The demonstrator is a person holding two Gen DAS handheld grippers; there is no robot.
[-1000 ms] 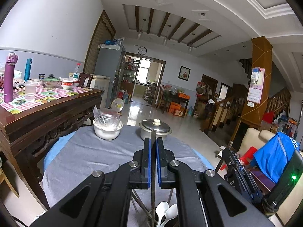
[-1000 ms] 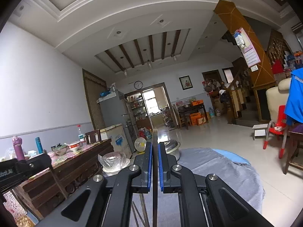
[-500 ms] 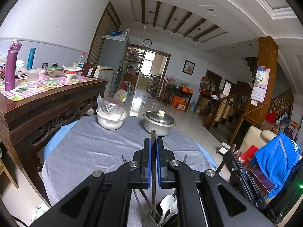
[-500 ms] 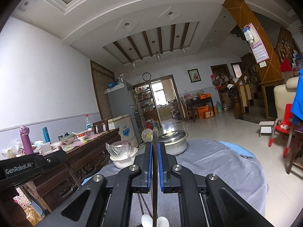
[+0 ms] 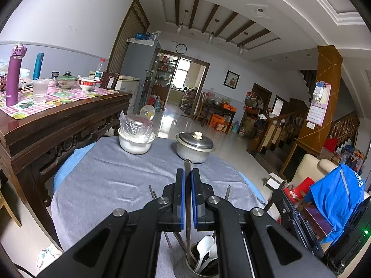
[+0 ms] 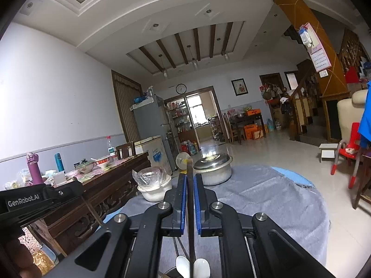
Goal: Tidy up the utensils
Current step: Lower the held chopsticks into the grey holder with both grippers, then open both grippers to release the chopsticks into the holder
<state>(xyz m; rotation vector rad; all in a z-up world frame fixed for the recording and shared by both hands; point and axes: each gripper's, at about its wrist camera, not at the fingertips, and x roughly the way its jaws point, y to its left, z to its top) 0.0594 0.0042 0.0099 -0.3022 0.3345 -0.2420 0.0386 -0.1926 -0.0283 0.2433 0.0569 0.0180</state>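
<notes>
Two chopsticks are clamped upright, one [image 5: 187,169] by the left gripper [image 5: 187,199], one [image 6: 189,185] by the right gripper [image 6: 190,201]; the metal utensil holder [image 5: 185,270] is seen clearly only from the left.

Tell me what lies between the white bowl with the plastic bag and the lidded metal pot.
Only bare grey tablecloth separates the white bowl and the lidded metal pot in the left wrist view.

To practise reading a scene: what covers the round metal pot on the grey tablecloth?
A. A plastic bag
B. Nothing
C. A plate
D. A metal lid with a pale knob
D: the round metal pot wears a metal lid with a pale knob; the plastic bag sits in the white bowl.
</notes>
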